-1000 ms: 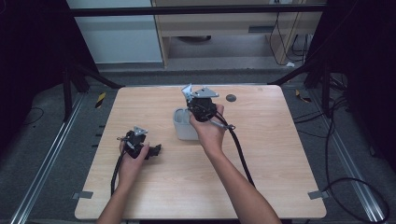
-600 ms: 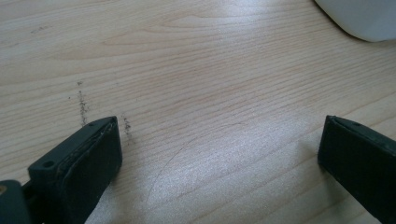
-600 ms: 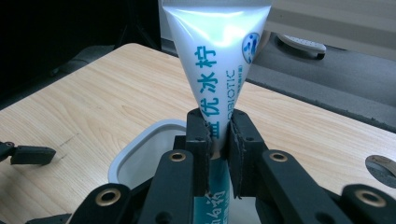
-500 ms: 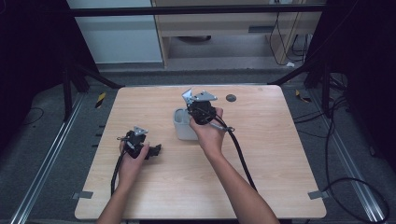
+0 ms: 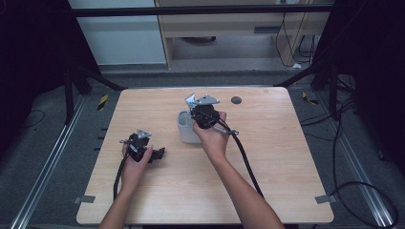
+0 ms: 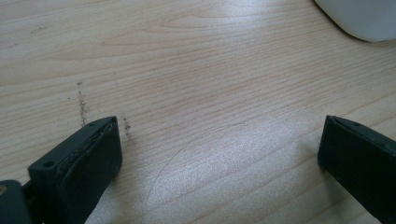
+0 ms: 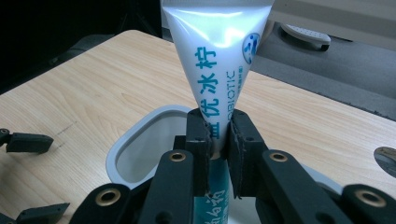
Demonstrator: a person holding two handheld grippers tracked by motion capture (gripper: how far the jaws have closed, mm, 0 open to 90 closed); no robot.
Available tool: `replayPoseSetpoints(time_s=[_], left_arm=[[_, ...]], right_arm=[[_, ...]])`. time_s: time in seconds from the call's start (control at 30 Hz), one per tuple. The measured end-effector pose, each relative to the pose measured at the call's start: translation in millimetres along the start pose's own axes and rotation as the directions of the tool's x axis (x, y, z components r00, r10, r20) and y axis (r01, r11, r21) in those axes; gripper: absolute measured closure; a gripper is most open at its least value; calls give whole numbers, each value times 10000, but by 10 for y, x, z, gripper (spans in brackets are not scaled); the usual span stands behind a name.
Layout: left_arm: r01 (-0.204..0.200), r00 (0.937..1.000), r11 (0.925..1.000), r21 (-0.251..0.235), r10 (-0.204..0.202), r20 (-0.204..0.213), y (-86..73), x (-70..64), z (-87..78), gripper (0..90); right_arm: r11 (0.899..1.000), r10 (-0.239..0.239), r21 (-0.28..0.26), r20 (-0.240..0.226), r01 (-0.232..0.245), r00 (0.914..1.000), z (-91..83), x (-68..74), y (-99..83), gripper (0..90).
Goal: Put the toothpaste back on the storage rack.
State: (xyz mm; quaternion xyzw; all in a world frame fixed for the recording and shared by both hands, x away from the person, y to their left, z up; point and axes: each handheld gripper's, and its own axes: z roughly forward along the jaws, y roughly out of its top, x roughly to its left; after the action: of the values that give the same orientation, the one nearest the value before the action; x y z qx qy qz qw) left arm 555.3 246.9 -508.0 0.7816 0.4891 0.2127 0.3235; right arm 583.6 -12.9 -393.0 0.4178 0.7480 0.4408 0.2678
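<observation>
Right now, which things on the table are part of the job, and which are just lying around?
Part of the job:
tube, pinched in the right gripper
grey cup under the tube

Just lying around:
dark round disc near the far edge
left gripper, open over bare table

Setting: lab or workshop recording station. Evidence: bare light-wood table (image 5: 157, 191) on grey carpet; aluminium floor rails (image 5: 45, 171) left and right of it; black cables (image 5: 356, 191) trailing at right; black curtains at both sides; plain wooden bench (image 5: 224, 21) at far wall.
</observation>
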Motion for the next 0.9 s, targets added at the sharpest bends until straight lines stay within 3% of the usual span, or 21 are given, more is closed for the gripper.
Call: replayPoseSetpoints(time_s=[0.9], left_arm=[[-4, 10000, 10000, -3, 4, 1, 1, 0, 1, 0]], right_arm=[[9990, 83, 445, -131, -77, 9999, 58, 4, -30, 794]])
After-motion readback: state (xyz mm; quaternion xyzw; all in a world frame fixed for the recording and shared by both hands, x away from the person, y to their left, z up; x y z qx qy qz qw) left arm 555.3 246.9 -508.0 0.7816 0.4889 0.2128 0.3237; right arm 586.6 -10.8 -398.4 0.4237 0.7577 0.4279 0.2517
